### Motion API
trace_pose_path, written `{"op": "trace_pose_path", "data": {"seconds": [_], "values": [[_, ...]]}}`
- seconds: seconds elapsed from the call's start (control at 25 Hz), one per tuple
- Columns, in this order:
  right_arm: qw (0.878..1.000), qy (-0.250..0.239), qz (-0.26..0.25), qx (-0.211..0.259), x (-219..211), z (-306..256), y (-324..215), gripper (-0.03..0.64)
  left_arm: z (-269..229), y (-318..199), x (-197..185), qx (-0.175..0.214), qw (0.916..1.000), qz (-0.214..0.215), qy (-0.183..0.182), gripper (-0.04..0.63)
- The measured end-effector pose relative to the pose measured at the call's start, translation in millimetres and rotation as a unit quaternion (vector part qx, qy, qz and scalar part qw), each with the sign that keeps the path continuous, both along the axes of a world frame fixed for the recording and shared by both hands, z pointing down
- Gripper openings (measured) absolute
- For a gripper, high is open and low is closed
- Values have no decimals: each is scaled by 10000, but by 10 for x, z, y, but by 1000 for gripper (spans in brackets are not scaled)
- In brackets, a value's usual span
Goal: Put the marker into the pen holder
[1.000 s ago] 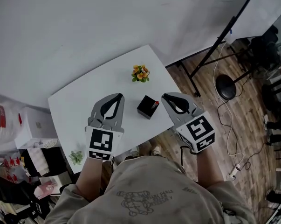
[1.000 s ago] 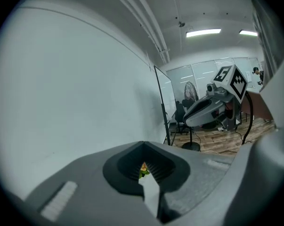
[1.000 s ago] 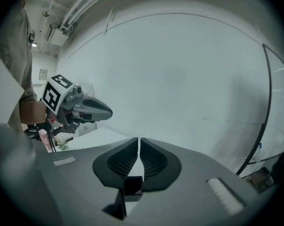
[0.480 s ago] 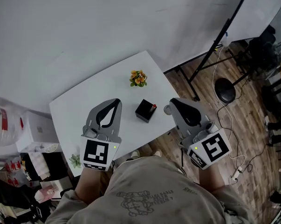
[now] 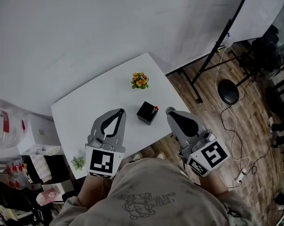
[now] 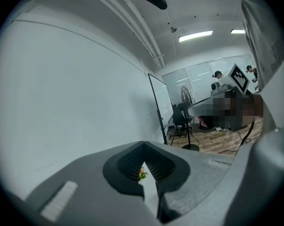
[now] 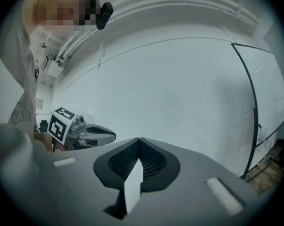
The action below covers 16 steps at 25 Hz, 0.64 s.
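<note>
Right gripper (image 5: pixel 170 111) now sits back from pen holder (image 5: pixel 145 112), marker (image 5: pixel 155 109) standing inside; its jaws and those of left gripper (image 5: pixel 120 111) are clenched empty, so the task looks done.

head view: steeply down | gripper views: low, facing wall (image 7: pixel 179 88) | head+left share: flowers (image 5: pixel 141 79)

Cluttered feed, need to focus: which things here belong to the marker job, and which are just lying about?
Job: red marker, in the black pen holder; left gripper and right gripper, both shut, empty.
Lying about: orange flowers; small green plant.
</note>
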State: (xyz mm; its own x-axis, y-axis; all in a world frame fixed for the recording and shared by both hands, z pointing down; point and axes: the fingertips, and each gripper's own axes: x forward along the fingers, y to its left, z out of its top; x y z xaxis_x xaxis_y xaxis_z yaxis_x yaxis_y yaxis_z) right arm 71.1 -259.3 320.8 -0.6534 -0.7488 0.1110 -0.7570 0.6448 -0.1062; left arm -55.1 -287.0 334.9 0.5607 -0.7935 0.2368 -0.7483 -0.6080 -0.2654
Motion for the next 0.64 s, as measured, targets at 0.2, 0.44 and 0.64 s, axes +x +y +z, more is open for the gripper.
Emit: {"op": "trace_pose_path", "data": {"seconds": [0.2, 0.44, 0.64], "values": [[9998, 145, -46, -159, -30, 152, 27, 28, 179, 77, -14, -242, 9997, -20, -6, 0], [9996, 219, -47, -178, -43, 182, 27, 28, 157, 89, -62, -210, 9998, -72, -3, 0], [9995, 233, -45, -218, -52, 204, 38, 28, 129, 100, -74, -204, 9997, -107, 42, 0]]}}
